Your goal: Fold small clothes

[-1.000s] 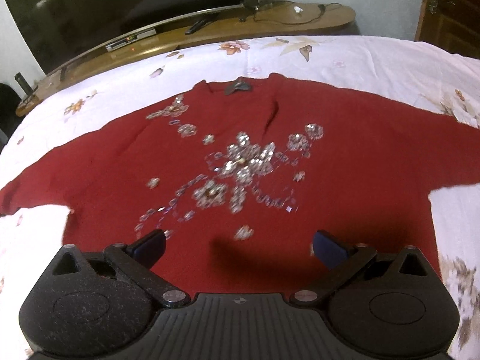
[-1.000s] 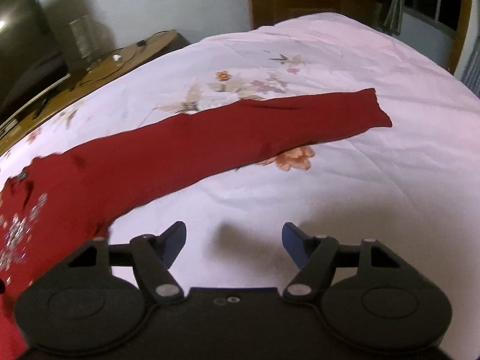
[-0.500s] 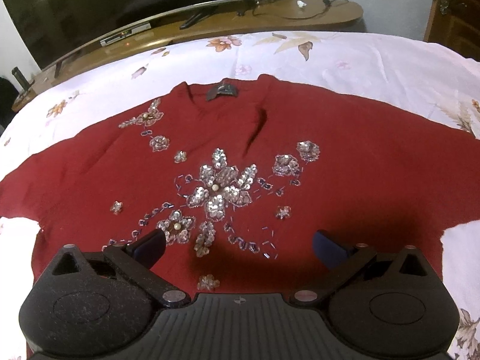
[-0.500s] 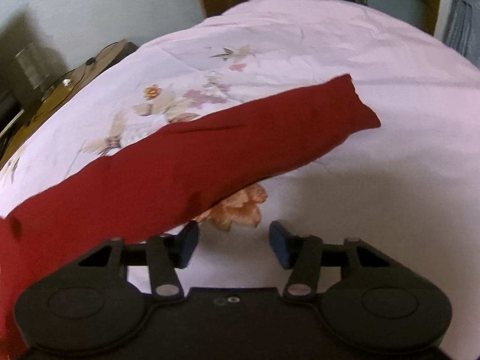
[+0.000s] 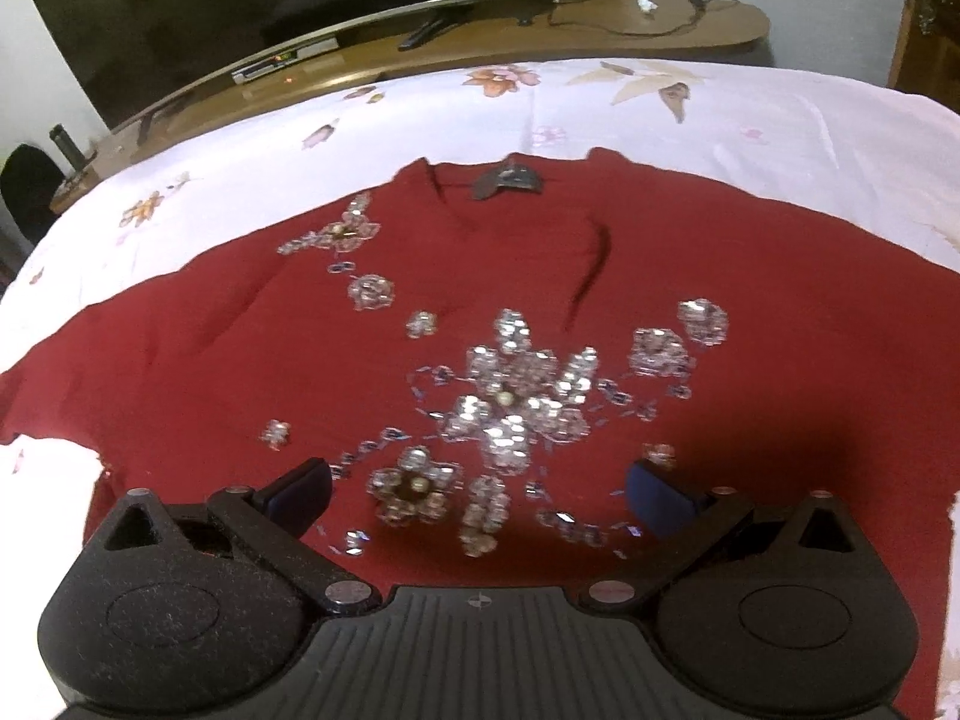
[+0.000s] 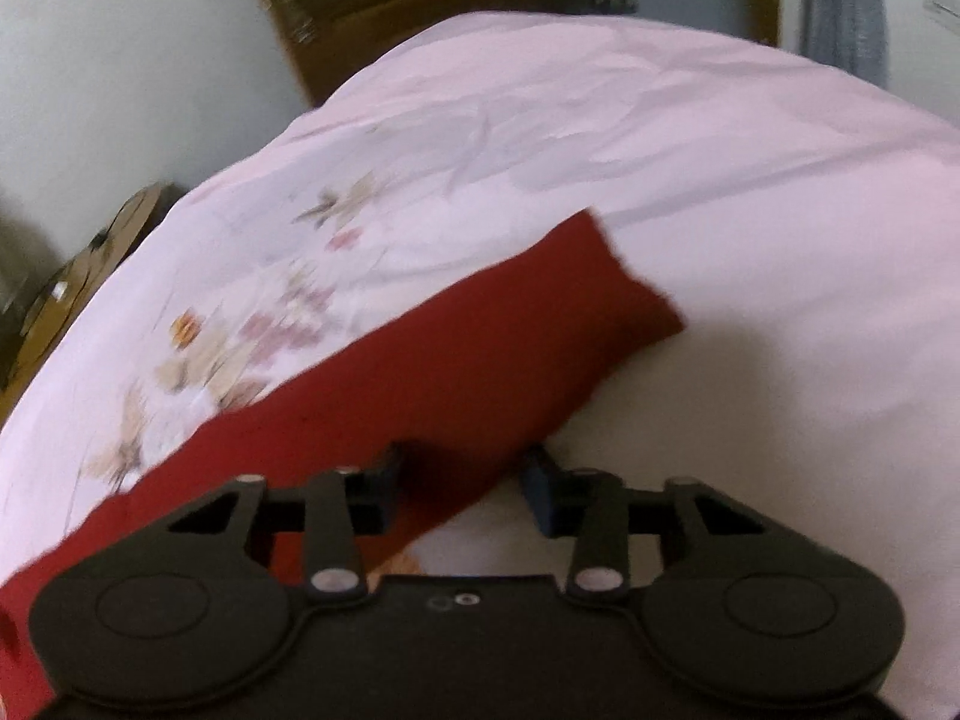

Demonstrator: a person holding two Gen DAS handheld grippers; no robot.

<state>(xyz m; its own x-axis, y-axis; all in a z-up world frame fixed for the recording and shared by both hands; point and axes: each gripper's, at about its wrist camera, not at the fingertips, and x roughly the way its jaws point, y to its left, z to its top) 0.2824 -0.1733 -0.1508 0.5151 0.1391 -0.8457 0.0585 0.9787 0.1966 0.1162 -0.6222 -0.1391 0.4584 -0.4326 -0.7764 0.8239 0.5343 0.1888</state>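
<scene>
The right gripper (image 6: pixel 461 489) has its jaws closing, already fairly narrow, with the lower edge of the red sleeve (image 6: pixel 456 360) lying between them; the pads do not yet seem to press the cloth, though blur makes that hard to judge. The sleeve runs slantwise from the lower left corner up to its cuff near the middle of the right wrist view, flat on the bed (image 6: pixel 750 192), whose pale floral sheet spreads around it. Beyond the bed stand a wooden door (image 6: pixel 384 6) and a window, both soft with blur. The left gripper (image 5: pixel 477 489) hangs with its jaws wide apart over the lower front of the red sweater (image 5: pixel 240 360), nothing between them but the sequin flowers (image 5: pixel 516 402) sewn across the chest. The sweater lies spread face up on the bed (image 5: pixel 780 120), neck label (image 5: pixel 509 180) at the far side; both sleeves run out of the left wrist view, and the hem is hidden behind the gripper's body. Past the bed's far edge a wooden table (image 5: pixel 600 30) carries a television (image 5: pixel 240 12), a set-top box (image 5: pixel 285 59) and a cable; a dark bottle-like thing at the far left is too small to tell.
</scene>
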